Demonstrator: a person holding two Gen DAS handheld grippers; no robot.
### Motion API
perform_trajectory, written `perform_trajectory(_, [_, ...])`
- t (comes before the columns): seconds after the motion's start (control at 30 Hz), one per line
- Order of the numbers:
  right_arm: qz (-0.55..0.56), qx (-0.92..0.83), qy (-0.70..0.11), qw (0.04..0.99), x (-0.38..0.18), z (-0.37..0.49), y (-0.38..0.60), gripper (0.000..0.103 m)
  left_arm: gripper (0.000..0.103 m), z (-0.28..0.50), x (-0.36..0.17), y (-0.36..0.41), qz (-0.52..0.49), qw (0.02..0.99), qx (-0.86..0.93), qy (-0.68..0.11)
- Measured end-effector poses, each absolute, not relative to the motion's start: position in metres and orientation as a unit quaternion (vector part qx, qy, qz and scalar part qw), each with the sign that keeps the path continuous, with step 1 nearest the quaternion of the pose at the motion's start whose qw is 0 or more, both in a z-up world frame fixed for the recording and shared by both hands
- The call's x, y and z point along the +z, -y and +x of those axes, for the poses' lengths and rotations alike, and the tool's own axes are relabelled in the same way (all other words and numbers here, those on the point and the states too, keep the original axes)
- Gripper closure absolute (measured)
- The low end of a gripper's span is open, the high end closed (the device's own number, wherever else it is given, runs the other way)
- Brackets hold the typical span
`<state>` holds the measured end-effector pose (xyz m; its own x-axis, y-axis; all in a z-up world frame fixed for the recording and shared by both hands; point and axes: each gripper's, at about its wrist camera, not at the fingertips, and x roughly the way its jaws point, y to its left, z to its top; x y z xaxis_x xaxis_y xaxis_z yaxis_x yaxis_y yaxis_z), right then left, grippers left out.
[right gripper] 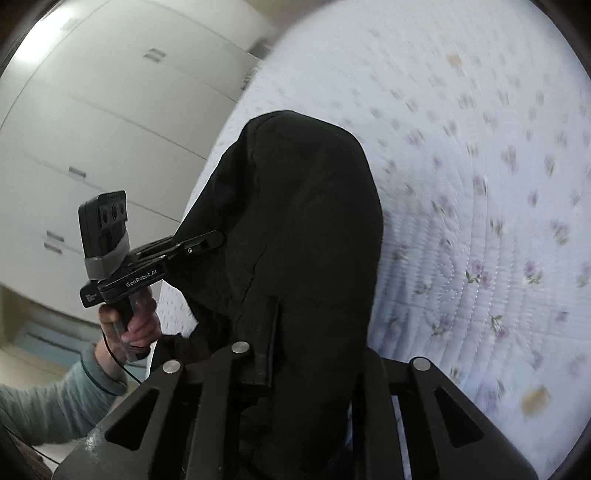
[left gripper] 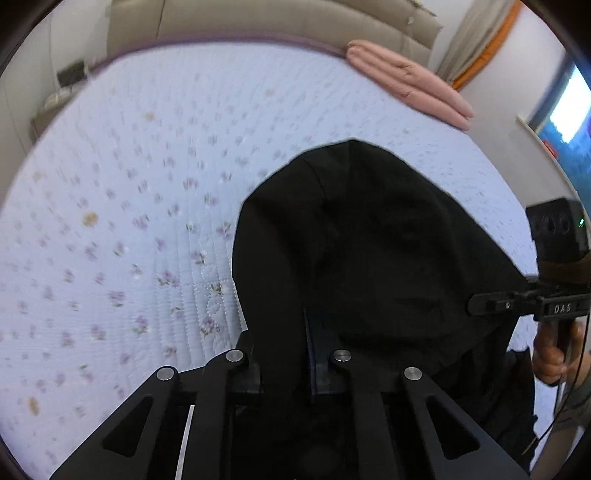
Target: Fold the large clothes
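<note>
A large black garment [left gripper: 369, 240] hangs lifted over the bed, held by both grippers. My left gripper [left gripper: 291, 354] is shut on the black garment, with cloth draped over its fingers. In the left wrist view my right gripper [left gripper: 476, 304] pinches the garment's right edge. In the right wrist view the garment [right gripper: 306, 221] hangs bunched in front, and my right gripper [right gripper: 314, 354] is shut on it. The left gripper [right gripper: 214, 240] shows there gripping the cloth's left edge. The fingertips are mostly hidden by cloth.
The bed has a pale blue quilted sheet with small purple flowers [left gripper: 147, 221]. A folded pink blanket [left gripper: 410, 81] lies at the far right by the beige headboard [left gripper: 258, 18]. White wardrobe doors [right gripper: 92, 129] stand beside the bed.
</note>
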<state>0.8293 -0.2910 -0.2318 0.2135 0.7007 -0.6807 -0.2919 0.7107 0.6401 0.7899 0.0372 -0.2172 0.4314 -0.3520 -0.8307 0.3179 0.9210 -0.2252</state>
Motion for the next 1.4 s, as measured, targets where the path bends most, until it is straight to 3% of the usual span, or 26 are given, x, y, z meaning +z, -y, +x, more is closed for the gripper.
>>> perform_trajectory(0.33, [0.053,0.327,-0.45,0.829,-0.109,0.675,0.249,0.087,0.089,0.623,-0.096,-0.043,0.052,0.89,-0.22,-0.395])
perform_trajectory(0.43, [-0.012,0.303,-0.435,0.848,-0.09,0.608,0.24,0.087,0.084,0.562,-0.08,-0.044,0.083,0.89,-0.227,-0.387])
perform_trajectory(0.57, [-0.125,0.212,-0.465,0.851,-0.105,0.542,0.256,0.081,0.077,0.477,-0.107,-0.052,0.107,0.849,-0.234,-0.461])
perform_trajectory(0.67, [-0.109,0.168,-0.535,0.821,-0.138,0.518,0.282,0.08,0.077,0.437,-0.162,-0.074,0.093,0.801,-0.194,-0.558])
perform_trajectory(0.8, [-0.023,0.138,-0.576,0.805,-0.145,0.512,0.313,0.073,0.078,0.424,-0.186,-0.109,0.045,0.791,-0.122,-0.597])
perform_trajectory(0.87, [0.02,0.155,-0.566,0.81,-0.13,0.52,0.31,0.072,0.078,0.435,-0.168,-0.117,0.011,0.812,-0.112,-0.573])
perform_trajectory(0.97, [0.053,0.196,-0.523,0.828,-0.098,0.532,0.281,0.06,0.078,0.459,-0.131,-0.105,0.005,0.841,-0.115,-0.528])
perform_trajectory(1.0, [0.064,0.211,-0.51,0.831,-0.089,0.538,0.273,0.055,0.077,0.471,-0.113,-0.093,-0.004,0.855,-0.126,-0.504])
perform_trajectory(1.1, [0.083,0.257,-0.494,0.826,-0.08,0.557,0.225,0.054,0.062,0.499,-0.09,-0.066,-0.04,0.866,-0.168,-0.469])
perform_trajectory(1.13, [0.073,0.257,-0.498,0.825,-0.082,0.561,0.21,0.054,0.062,0.508,-0.087,-0.054,-0.045,0.868,-0.18,-0.46])
perform_trajectory(1.23, [0.048,0.275,-0.523,0.805,-0.106,0.561,0.176,0.054,0.062,0.517,-0.103,-0.025,-0.042,0.853,-0.219,-0.471])
perform_trajectory(1.4, [0.025,0.249,-0.613,0.75,-0.175,0.536,0.172,0.054,0.063,0.489,-0.179,-0.006,0.009,0.795,-0.237,-0.559])
